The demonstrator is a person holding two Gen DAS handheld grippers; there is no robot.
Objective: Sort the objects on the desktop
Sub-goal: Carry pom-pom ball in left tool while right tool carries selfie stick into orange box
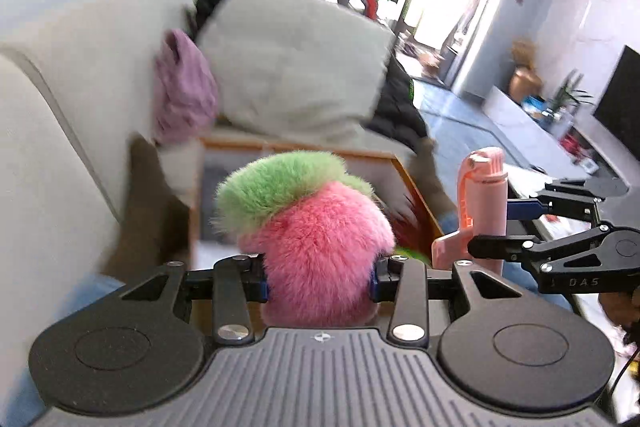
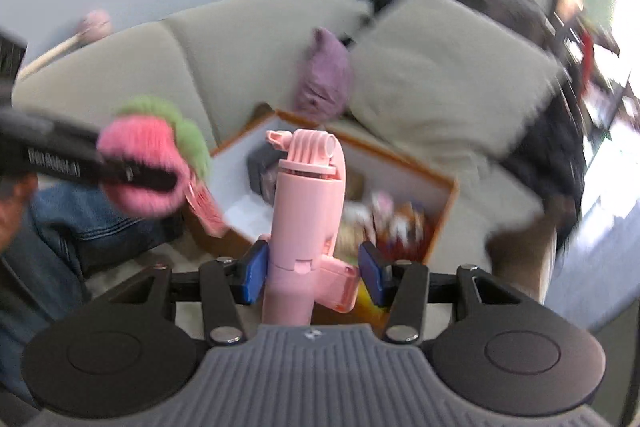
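My left gripper [image 1: 320, 277] squeezes a fluffy pink plush toy with a green furry top [image 1: 308, 223]. The blue pads [image 1: 262, 285] press into the fur on both sides. The toy is up in the air, in front of the open white box with the orange rim [image 1: 416, 195].

My right gripper [image 2: 312, 273] has a smooth pink plastic handle with a ridged mount on top [image 2: 308, 203] between its fingers. The handle stands upright. The left blue pad [image 2: 254, 273] touches it. I see a small gap at the right pad, so I cannot tell if the grip is tight. This handle is also in front of the box, and to the right of the fluffy toy in my left view.

The box sits on the pale cream sofa [image 2: 224, 43]. Small colourful things lie inside it, but they are too blurry to name. Behind the box rests a big cream cushion [image 1: 296, 67] and a crumpled purple cloth [image 1: 184, 87]. Blue jeans [image 2: 80, 223] show to the left of the box in my right view.
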